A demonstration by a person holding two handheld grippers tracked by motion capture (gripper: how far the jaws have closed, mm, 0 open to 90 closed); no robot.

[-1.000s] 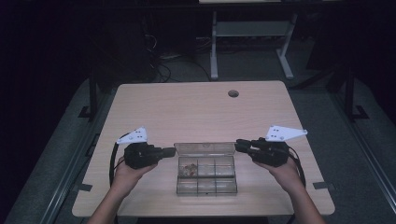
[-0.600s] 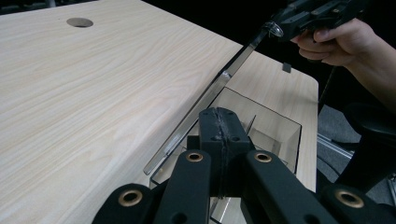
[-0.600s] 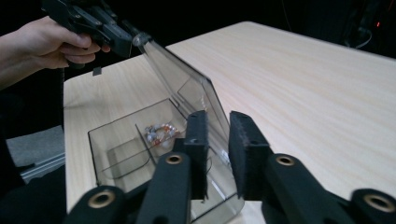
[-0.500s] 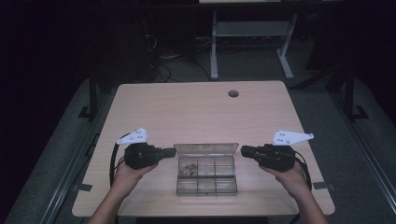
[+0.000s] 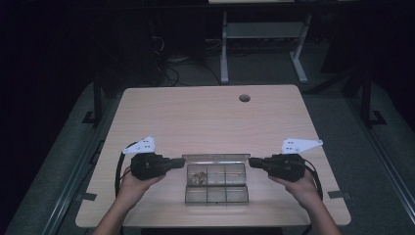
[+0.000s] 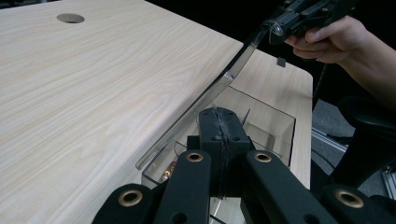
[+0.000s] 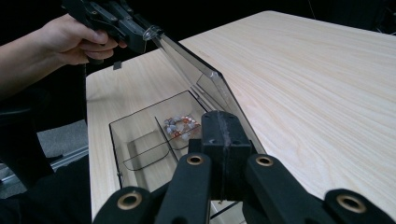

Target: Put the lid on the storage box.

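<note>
Item: clear compartment box [image 5: 216,183], near table [image 5: 205,117] edge, lid [image 7: 205,70] raised—light, rigid, slippery, brittle plastic; my left gripper [image 5: 180,163] and right gripper [image 5: 254,161] both pinch its lid's end corners.

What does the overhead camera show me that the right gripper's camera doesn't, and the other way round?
High view: the whole table with its round hole, both forearms, and a white desk frame on the floor behind.

Right gripper view: a close look at the coloured beads in one compartment, and the left gripper pinching the far corner of the lid.

Shared: the clear compartment box, its lid raised open, and the right gripper, whose jaws have just been closing and are now shut on the lid's other end.
</note>
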